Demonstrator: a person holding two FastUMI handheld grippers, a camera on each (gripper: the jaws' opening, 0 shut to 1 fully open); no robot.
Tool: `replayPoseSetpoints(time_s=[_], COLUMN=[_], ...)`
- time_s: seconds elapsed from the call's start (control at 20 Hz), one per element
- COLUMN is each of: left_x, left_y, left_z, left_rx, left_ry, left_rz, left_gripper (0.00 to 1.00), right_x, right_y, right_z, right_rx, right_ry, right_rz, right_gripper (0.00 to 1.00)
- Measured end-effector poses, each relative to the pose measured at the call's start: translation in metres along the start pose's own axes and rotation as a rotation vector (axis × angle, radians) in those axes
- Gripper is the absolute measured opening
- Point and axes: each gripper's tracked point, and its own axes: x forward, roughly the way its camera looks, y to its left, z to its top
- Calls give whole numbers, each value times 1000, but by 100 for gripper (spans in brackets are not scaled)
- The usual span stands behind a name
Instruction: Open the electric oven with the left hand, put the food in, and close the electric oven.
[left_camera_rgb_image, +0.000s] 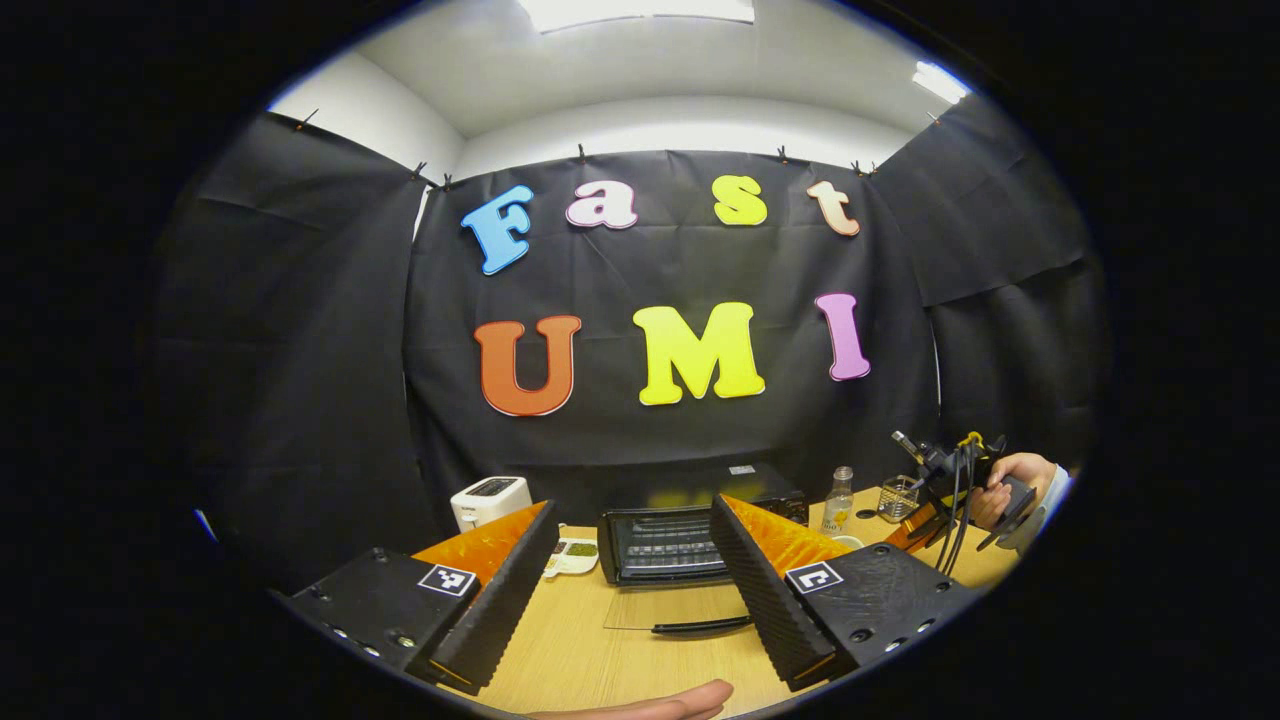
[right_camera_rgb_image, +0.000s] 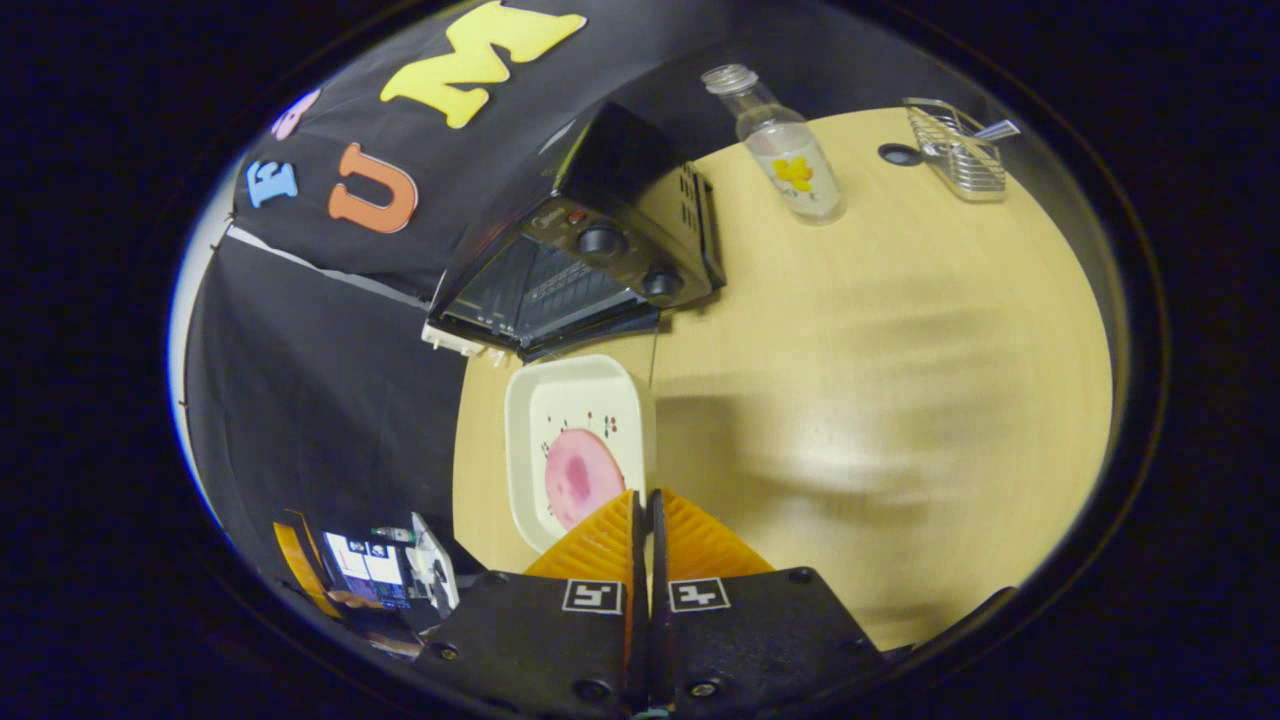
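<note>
My worktop (right_camera_rgb_image: 900, 350) was light wood, pale yellow. The oven (right_camera_rgb_image: 600, 250) was black, with dark knobs and a dark glass door. The dish (right_camera_rgb_image: 560, 400) was cream white with small red and green dots, and the food (right_camera_rgb_image: 580, 478) on it was pink. The bottle (right_camera_rgb_image: 785, 150) was clear with a yellow flower. The toaster (left_camera_rgb_image: 490, 500) was white.

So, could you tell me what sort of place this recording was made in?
It looks like a staged recording booth dressed as a kitchen counter, not a real kitchen: black cloth walls hang around a wooden table that holds an electric oven, a toaster and a plate of food.
</note>
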Motion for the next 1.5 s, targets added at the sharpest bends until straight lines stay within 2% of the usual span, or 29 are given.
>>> replayPoseSetpoints(time_s=[0.25,0.45,0.6,0.65,0.7,0.8,0.85,1.0,1.05,1.2,1.25,1.35,1.4,1.5], left_x=[-15,-16,-17,-15,-14,-15,-16,-16,-17,-17,-16,-18,-18,-19], left_y=[23,45,57,59,59,55,57,66,72,88,88,87,87,91], left_z=[-7,-20,-24,-30,-38,-43,-45,-53,-56,-67,-70,-75,-75,-76], left_rx=[-21,-25,-16,-19,-31,-55,-57,-62,-56,-20,-18,-36,-45,-54], left_ry=[1,13,16,25,40,54,53,52,60,84,90,102,103,102], left_rz=[14,47,67,74,71,52,49,59,81,144,142,132,130,133], left_gripper=[96,96,96,96,96,96,96,96,96,96,97,96,96,97], right_x=[55,96,117,125,131,141,146,154,157,161,164,170,173,181], right_y=[43,68,82,85,87,93,95,88,87,91,93,99,104,110], right_z=[15,37,56,63,68,78,84,109,117,139,146,158,163,174], right_rx=[23,69,132,157,182,232,259,366,401,507,534,578,588,604], right_ry=[27,-19,-100,-129,-153,-190,-220,-367,-416,-547,-582,-638,-657,-685], right_rz=[23,10,7,2,-2,-2,-1,-22,-25,2,18,49,70,112], right_gripper=[1,4,4,1,4,1,4,1,4,1,4,1,5,5])
